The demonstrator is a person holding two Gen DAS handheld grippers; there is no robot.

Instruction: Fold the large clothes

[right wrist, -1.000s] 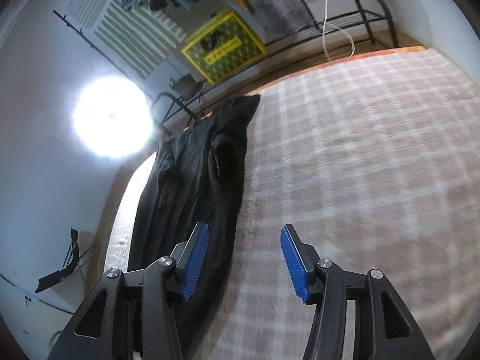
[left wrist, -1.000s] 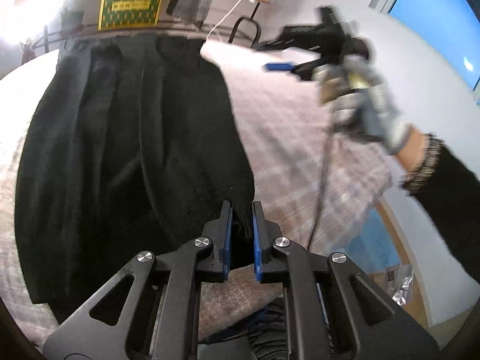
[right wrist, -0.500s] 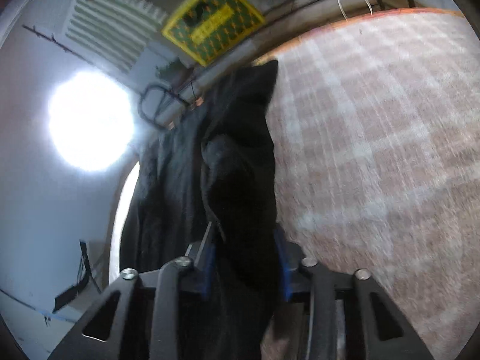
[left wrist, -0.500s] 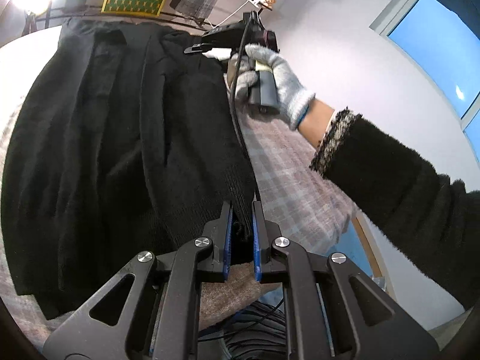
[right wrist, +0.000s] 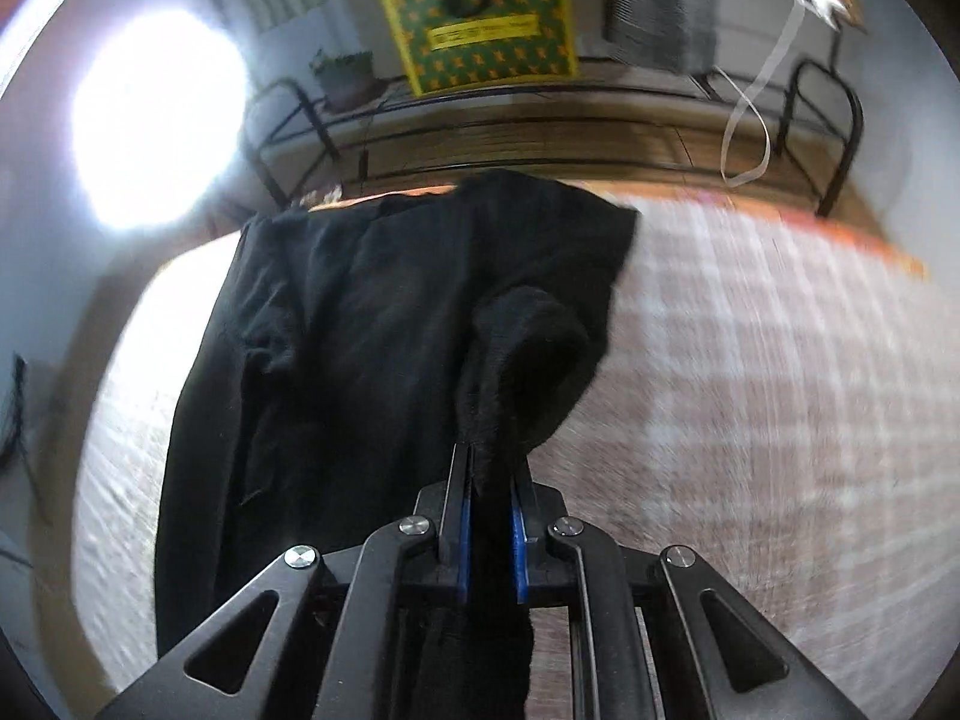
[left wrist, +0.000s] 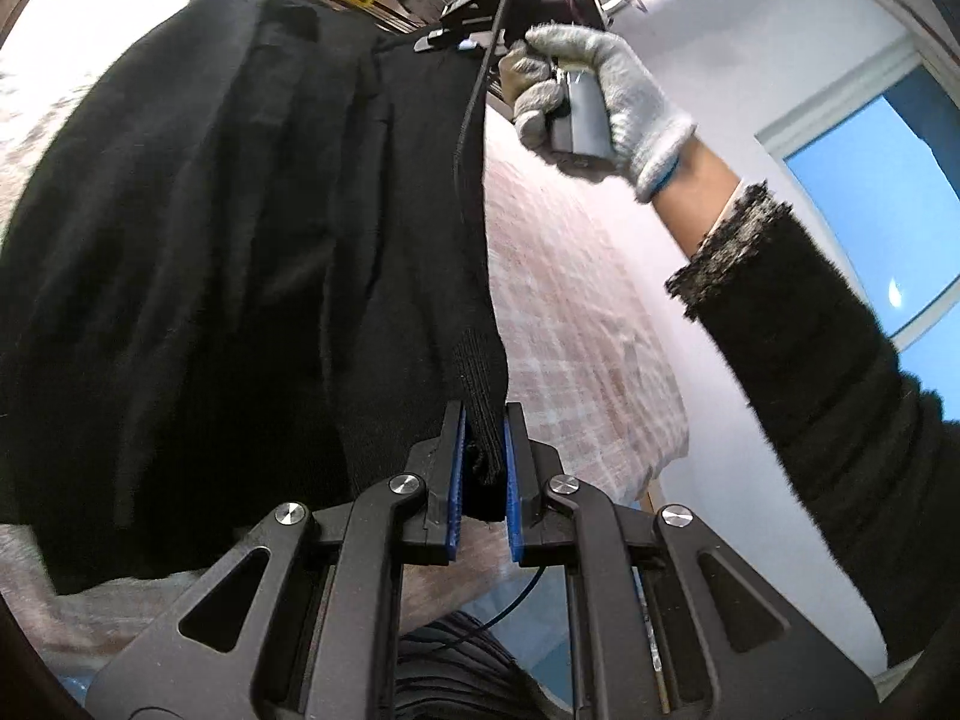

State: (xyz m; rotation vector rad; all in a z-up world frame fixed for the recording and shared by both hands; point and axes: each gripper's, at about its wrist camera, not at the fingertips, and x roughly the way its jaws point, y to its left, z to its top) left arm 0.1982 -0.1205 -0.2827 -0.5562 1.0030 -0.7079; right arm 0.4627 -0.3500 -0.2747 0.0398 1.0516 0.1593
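This looks like a bedroom in a home. A bed (right wrist: 750, 390) with a pink-and-white checked cover fills most of both views. Beyond its far edge runs a black metal rack (right wrist: 828, 138) standing on a wooden floor (right wrist: 540, 144), with a small potted plant (right wrist: 345, 75) and a yellow-and-green patterned box (right wrist: 480, 24) on it. Plain pale walls (left wrist: 750, 90) and a window (left wrist: 882, 204) showing blue sky close the room.

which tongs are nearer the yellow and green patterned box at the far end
Right. The right tongs grip the black knit garment near its far end, close to the yellow and green patterned box. The left tongs clamp the ribbed near edge, farther away.
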